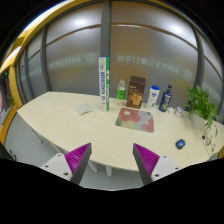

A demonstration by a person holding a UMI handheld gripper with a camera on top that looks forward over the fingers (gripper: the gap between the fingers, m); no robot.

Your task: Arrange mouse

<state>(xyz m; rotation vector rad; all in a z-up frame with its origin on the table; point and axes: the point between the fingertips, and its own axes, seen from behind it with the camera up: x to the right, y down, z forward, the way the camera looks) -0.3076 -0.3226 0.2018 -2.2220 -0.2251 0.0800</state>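
Observation:
A small dark blue mouse (181,144) lies on the pale table (70,120), to the right of a patterned mouse mat (135,120). My gripper (112,158) is far back from the table, raised, with the table edge beyond its fingers. Its fingers with purple pads (76,155) stand wide apart and hold nothing.
At the back of the table stand a tall white-green box (103,88), a green bottle (122,93), a brown box (136,92), a white bottle (154,96) and a dark bottle (166,98). A potted plant (203,104) stands at the right end. Frosted glass walls lie behind.

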